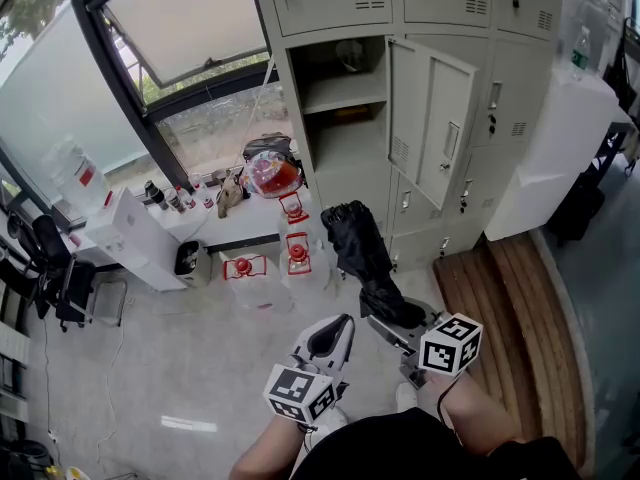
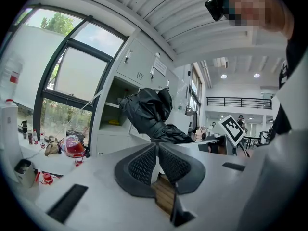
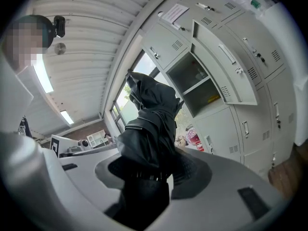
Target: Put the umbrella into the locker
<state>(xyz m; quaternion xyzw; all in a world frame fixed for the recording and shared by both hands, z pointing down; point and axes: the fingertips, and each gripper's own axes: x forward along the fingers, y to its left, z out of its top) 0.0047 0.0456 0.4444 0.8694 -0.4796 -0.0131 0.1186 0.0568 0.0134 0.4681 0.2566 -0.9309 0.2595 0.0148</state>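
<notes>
A folded black umbrella [image 1: 362, 258] sticks out forward and upward from my right gripper [image 1: 392, 318], whose jaws are shut on its lower end [image 3: 144, 162]. The umbrella's tip points toward the open locker compartment [image 1: 345, 118], whose door [image 1: 430, 118] stands swung out to the right. My left gripper [image 1: 330, 340] hangs just left of the right one with its pads [image 2: 147, 162] pressed together and nothing between them. In the left gripper view the umbrella [image 2: 147, 110] shows ahead, in front of the open locker [image 2: 115, 114].
Grey lockers [image 1: 440, 8] fill the wall ahead. Left of them a low white sill [image 1: 220, 213] carries bottles and a red-lidded container [image 1: 272, 173]; large water jugs with red handles [image 1: 297, 253] stand on the floor below. A wooden platform [image 1: 510, 308] lies at the right.
</notes>
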